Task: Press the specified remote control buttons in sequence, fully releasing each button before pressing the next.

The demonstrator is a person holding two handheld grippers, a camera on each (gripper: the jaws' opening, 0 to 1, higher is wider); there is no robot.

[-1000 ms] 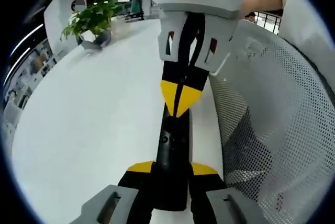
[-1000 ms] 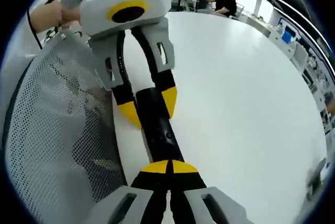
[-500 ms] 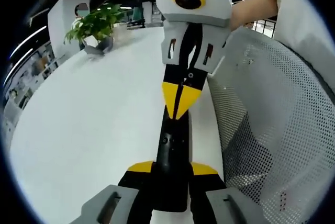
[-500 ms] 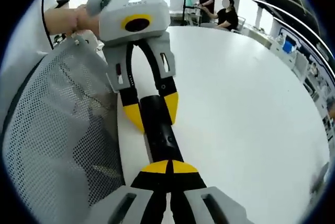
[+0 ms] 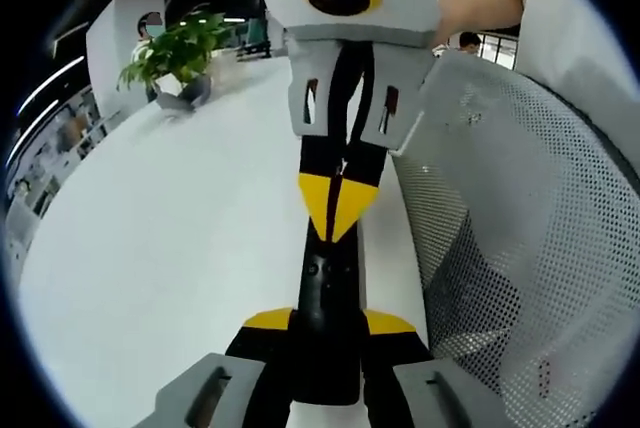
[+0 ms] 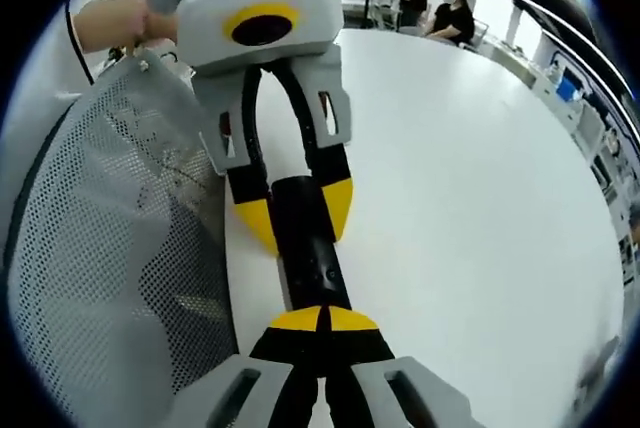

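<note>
While one remote (image 5: 327, 293) lies tabled — left gripper (image 5: 327, 333) fingers pinch it | right gripper (image 6: 322, 320) fingers pressed together atop.

A wide white tabletop (image 5: 150, 238) is stretching away under the scene. A green potted plant (image 5: 175, 53) is standing at its far edge. A grey mesh chair back (image 5: 520, 238) is leaning just beside the tabletop. Far off, two people (image 6: 440, 13) are sitting near desks in the office.
</note>
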